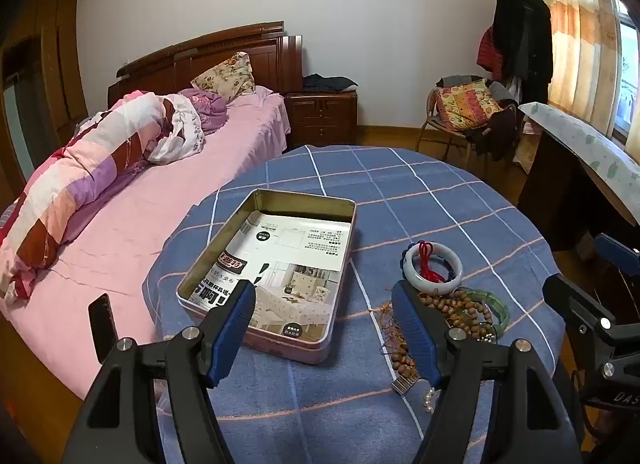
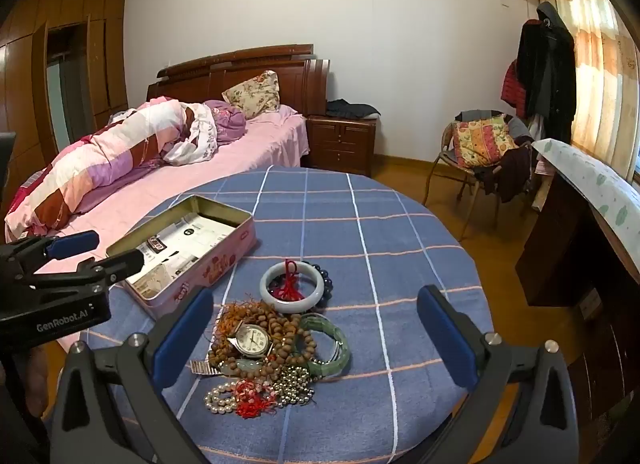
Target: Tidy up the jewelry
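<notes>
A round table (image 2: 420, 223) under a blue checked cloth fills the near scene, with a pink-sheeted bed (image 2: 248, 151) beyond it on the left. On the table's left side lies an open pink tin box (image 2: 224, 260), its floor lined with a printed sheet (image 1: 296, 264) bearing Chinese characters too distorted to read. To the right of the tin, near the table's front, sits the jewelry pile: a white jade bangle (image 2: 292, 286) with a red tassel farthest, a green bangle (image 2: 336, 340) right of the heap, brown wooden beads (image 2: 280, 324) around a wristwatch (image 2: 252, 340), and pearl and silver bead strands (image 2: 256, 392) nearest. The left gripper (image 1: 324, 324) hangs released over the tin's near corner, its body marked "GenRobot.AI". The right gripper (image 2: 316, 336) gapes wide above the pile, grasping nothing.
</notes>
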